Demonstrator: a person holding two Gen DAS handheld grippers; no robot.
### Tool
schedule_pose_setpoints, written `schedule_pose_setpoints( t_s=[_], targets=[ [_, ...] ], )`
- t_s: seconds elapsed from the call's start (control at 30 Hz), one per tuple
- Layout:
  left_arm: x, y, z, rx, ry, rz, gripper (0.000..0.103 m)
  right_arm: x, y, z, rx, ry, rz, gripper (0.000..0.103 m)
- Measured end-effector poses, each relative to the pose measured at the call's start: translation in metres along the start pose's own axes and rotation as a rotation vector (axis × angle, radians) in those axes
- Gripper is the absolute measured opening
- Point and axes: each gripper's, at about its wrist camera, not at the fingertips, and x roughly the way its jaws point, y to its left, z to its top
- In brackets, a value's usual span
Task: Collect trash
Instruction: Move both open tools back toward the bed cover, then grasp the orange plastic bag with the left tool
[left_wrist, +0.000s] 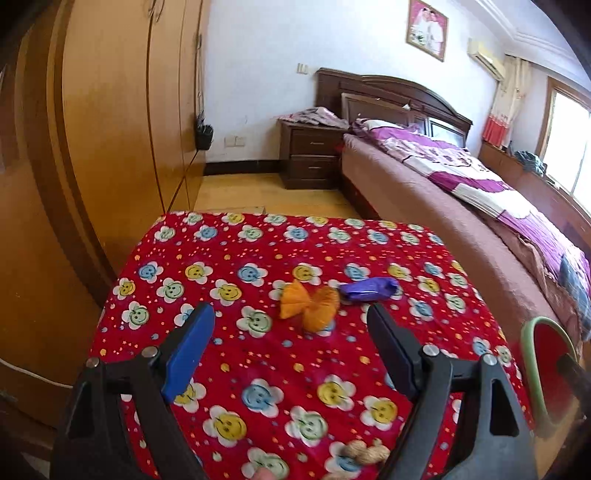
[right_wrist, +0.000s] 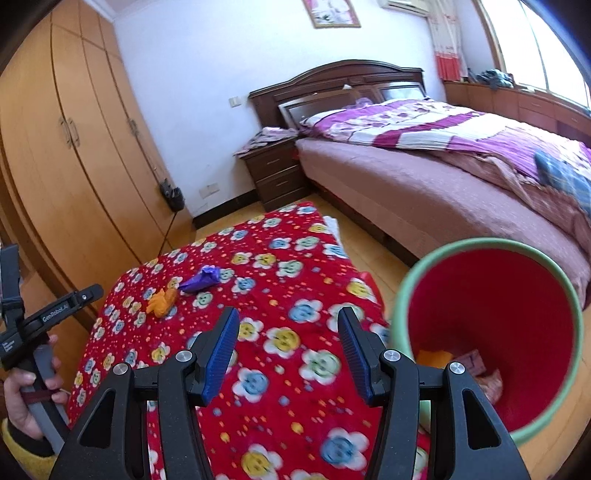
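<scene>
The left gripper (left_wrist: 291, 325) fills the bottom of the left wrist view, its jaws spread wide and holding nothing, above a red cloth (left_wrist: 258, 354) printed with smiley flowers. Just past its fingertips, near the middle of the frame, an orange wrapper (left_wrist: 309, 303) lies on the cloth with a purple wrapper (left_wrist: 369, 289) just to its right; whether the two touch is unclear. At the bottom edge, between the jaw arms, sit some peanut shells (left_wrist: 365, 453). At the lower right edge the green rim of a red bin (left_wrist: 543, 354) shows.

In the right wrist view the right gripper (right_wrist: 288, 332) is likewise wide open and empty, low in the frame over the cloth (right_wrist: 280, 391). The orange wrapper (right_wrist: 161, 302) and purple wrapper (right_wrist: 201, 279) lie left of centre, well beyond its fingers. The bin (right_wrist: 491, 317) tips its mouth toward the camera at the right, beside the cloth, with scraps of orange and pink in its bottom. At the lower left a hand (right_wrist: 26, 391) grips the handle of the other gripper.

A bed (right_wrist: 443, 173), nightstand (right_wrist: 277, 170) and wardrobe (right_wrist: 66, 155) fill the upper half of the frame
</scene>
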Motion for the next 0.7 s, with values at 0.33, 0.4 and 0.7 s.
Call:
schedule_pose_setpoints(
  t_s=[0.33, 0.4, 0.7],
  targets=[
    [0.056, 0.002, 0.003, -0.023, 0.079, -0.016, 0.084, 0.055, 0.024, 0.016, -0.027, 0.055, 0.023, 0.057],
    [0.068, -0.003, 0.003, -0.021, 0.098, -0.027, 0.084, 0.064, 0.024, 0.017, -0.025, 0.068, 0.022, 0.057],
    [0.121, -0.022, -0.001, 0.023, 0.175, -0.028, 0.084, 0.087, 0.014, 0.015, -0.011, 0.115, 0.019, 0.057]
  ],
)
